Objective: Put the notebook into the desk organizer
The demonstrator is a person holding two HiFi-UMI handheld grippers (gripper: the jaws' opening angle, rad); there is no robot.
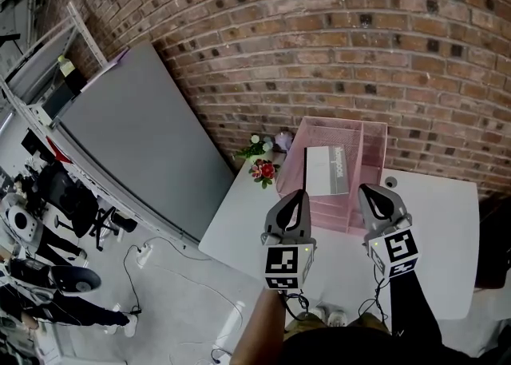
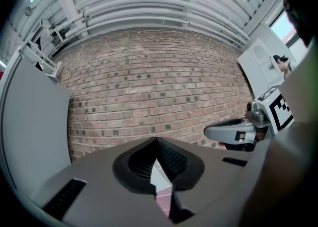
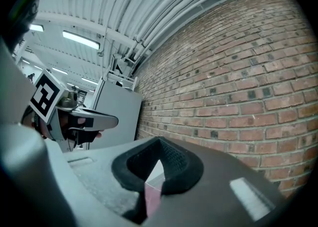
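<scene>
A grey-white notebook [image 1: 326,170] lies flat inside the pink mesh desk organizer [image 1: 372,154], which stands on the white table [image 1: 435,228] against the brick wall. My left gripper [image 1: 298,197] and right gripper [image 1: 372,194] hover side by side above the organizer's near edge, apart from it. Both are shut with nothing between the jaws. In the left gripper view the jaws [image 2: 157,139] meet at their tips and point at the wall, and the right gripper [image 2: 233,132] shows at the right. The right gripper view shows its own closed jaws [image 3: 160,139] and the left gripper [image 3: 87,120].
A small bunch of flowers [image 1: 263,168] stands at the organizer's left corner. A small dark object [image 1: 390,183] sits on the table to the organizer's right. A tall grey panel [image 1: 144,144] leans left of the table. Cables lie on the floor [image 1: 172,275] below.
</scene>
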